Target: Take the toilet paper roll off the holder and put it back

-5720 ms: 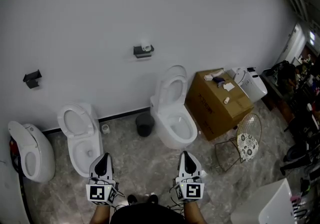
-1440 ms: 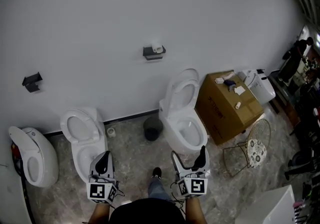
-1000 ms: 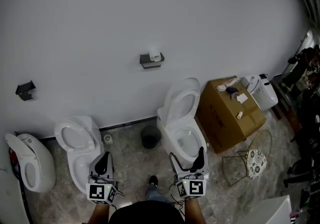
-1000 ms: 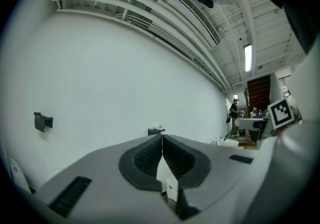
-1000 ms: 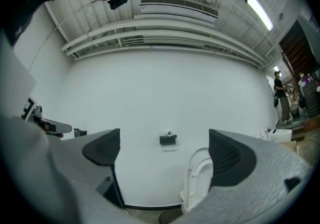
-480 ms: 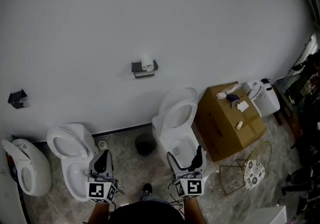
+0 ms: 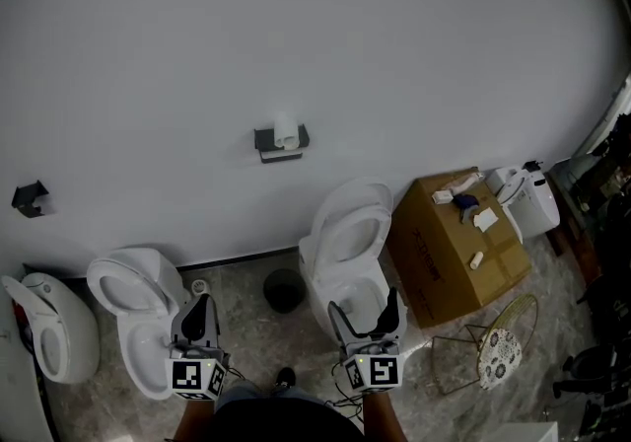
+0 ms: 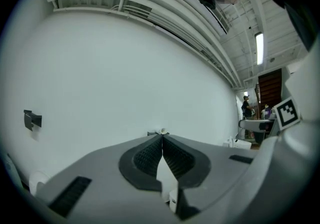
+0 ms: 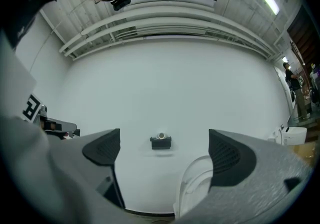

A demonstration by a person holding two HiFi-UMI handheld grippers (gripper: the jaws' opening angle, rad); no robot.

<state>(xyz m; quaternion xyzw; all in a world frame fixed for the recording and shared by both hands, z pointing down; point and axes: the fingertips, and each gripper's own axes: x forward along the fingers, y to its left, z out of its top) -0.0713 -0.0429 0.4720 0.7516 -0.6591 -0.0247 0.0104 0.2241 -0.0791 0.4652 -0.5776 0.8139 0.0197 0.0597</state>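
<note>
We are on the approach: the toilet paper roll (image 7: 286, 131) sits at the dark holder (image 7: 279, 144) on the white wall (image 7: 296, 26), well apart from both pairs of tongs, which hang low in front of us. The right tongs (image 7: 364, 310) stand wide apart with nothing between them. Their own view frames the roll between the jaws, so they look the natural pair to reach with. The left tongs (image 7: 201, 315) are pressed together and empty. To do this well, we judge, we should hold the right pair open and skirt the toilet (image 7: 350, 233) that stands below and a little to the right of the holder. Then we should come in level with the roll, so that the jaws close across its soft sides rather than knock the holder. The roll is small from here, and we cannot tell whether it rides on a spindle or merely stands on a ledge, so the lift direction must be read up close. A light squeeze should do, since paper crushes. The grey marbled floor (image 7: 246, 331) carries a second toilet (image 7: 133, 297), a third (image 7: 44, 322), a small dark bin (image 7: 284, 289), a cardboard box (image 7: 449, 253) and a wire chair (image 7: 498, 346). Another dark bracket (image 7: 30, 198) hangs farther left on the wall.
</note>
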